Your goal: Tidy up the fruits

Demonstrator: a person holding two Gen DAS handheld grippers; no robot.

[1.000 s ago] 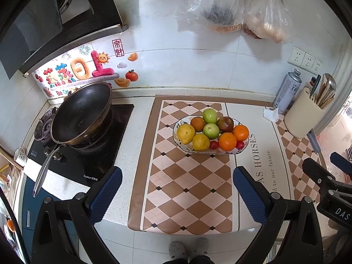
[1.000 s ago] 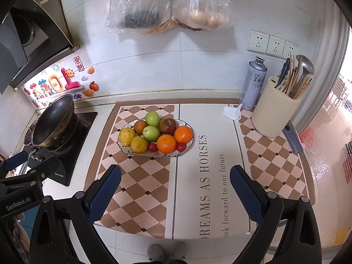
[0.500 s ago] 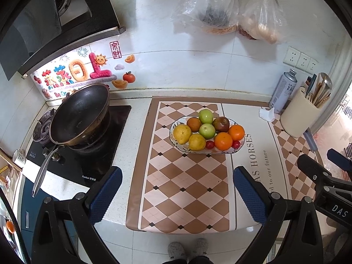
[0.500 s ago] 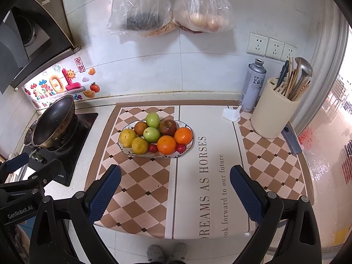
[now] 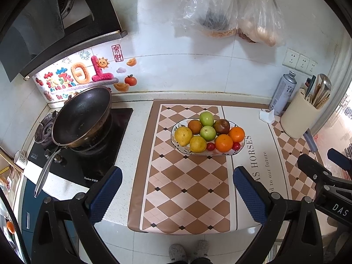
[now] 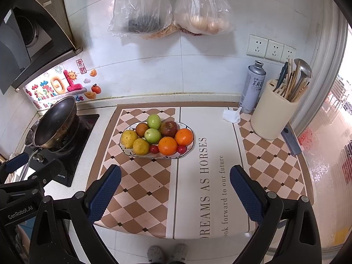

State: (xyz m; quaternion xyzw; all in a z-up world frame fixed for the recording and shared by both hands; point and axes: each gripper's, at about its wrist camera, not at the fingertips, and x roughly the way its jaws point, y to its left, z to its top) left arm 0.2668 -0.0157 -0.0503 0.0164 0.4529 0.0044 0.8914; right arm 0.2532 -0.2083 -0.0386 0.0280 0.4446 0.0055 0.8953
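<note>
Brown checkered mat [image 6: 140, 189] read "DREAMS AS HORSES"; the fruit plate [image 6: 156, 155] sat on it, far from my fingers. My left gripper [image 5: 177, 194], marked "GenRobot.AI", and right gripper [image 6: 175, 192], marked "DAS", both gaped, gripping nothing.

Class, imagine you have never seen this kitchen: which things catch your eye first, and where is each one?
The plate heaped with fruit stands out first, in the middle of the checked mat on the counter. To its left a dark pan sits tilted on the stove, and two clear bags hang on the wall above. Both tools, left and right, hang open near the counter's front edge, holding nothing.
</note>
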